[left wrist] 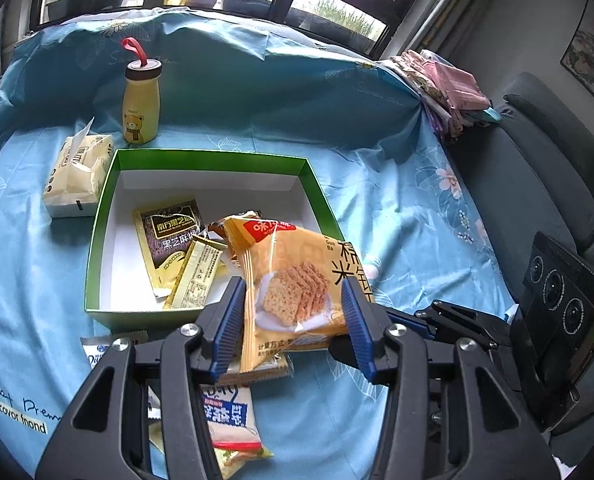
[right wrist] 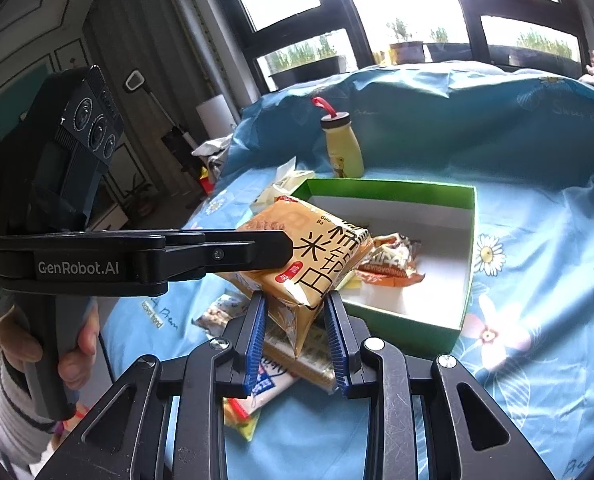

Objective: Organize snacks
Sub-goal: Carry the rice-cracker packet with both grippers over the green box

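**Rice-cracker packet carried to the green box by 2 grippers**

Left wrist view: the orange rice-cracker packet [left wrist: 297,280] is seen between the blue pads of the left gripper [left wrist: 295,320], pinched across its width, with its upper end already hanging over the near right corner of the green box [left wrist: 209,158]. Inside the box a black-and-gold sachet [left wrist: 169,240] and a yellow sachet [left wrist: 195,276] are lying flat. A white-and-blue packet [left wrist: 229,416] is left on the blue cloth [left wrist: 397,200] under the gripper. The packet is best kept level and carried further over the white floor before it is let go.

Right wrist view: the lower corner of the same packet [right wrist: 309,260] is pinched between the pads of the right gripper [right wrist: 295,332], while the left gripper [right wrist: 285,254] is seen from the side, closed on its upper face. An orange wrapper [right wrist: 389,264] is already in the box [right wrist: 467,256]. Release should be made by both together, judged best once the near wall is cleared, so that nothing is dragged.
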Tool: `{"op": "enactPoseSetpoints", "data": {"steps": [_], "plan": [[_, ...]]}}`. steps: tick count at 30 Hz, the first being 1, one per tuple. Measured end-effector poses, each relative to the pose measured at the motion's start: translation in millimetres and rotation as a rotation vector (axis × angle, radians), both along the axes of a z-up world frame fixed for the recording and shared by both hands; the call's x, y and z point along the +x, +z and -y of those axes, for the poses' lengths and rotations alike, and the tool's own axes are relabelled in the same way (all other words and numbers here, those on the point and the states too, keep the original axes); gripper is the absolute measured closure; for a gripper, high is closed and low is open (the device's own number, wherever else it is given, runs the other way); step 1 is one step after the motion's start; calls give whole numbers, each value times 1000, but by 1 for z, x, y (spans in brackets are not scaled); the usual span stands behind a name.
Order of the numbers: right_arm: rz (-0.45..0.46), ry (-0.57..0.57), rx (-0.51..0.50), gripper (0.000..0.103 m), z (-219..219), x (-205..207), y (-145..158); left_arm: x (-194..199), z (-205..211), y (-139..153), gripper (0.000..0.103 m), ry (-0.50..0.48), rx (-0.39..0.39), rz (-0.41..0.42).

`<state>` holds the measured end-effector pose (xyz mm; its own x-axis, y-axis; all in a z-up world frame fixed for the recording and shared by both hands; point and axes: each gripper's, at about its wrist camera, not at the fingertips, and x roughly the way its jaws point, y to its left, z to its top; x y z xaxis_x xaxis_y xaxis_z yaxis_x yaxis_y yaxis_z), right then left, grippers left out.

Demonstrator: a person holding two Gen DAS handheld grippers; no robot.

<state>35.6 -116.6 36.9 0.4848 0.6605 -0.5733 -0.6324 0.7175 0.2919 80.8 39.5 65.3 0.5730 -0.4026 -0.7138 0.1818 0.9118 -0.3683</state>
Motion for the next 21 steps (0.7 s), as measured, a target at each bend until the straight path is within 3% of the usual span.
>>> {"op": "enactPoseSetpoints", "data": {"steps": [21], "plan": [[-22, -7, -4, 72, -7, 37, -11, 37, -7, -15, 55, 4, -3, -19]]}}
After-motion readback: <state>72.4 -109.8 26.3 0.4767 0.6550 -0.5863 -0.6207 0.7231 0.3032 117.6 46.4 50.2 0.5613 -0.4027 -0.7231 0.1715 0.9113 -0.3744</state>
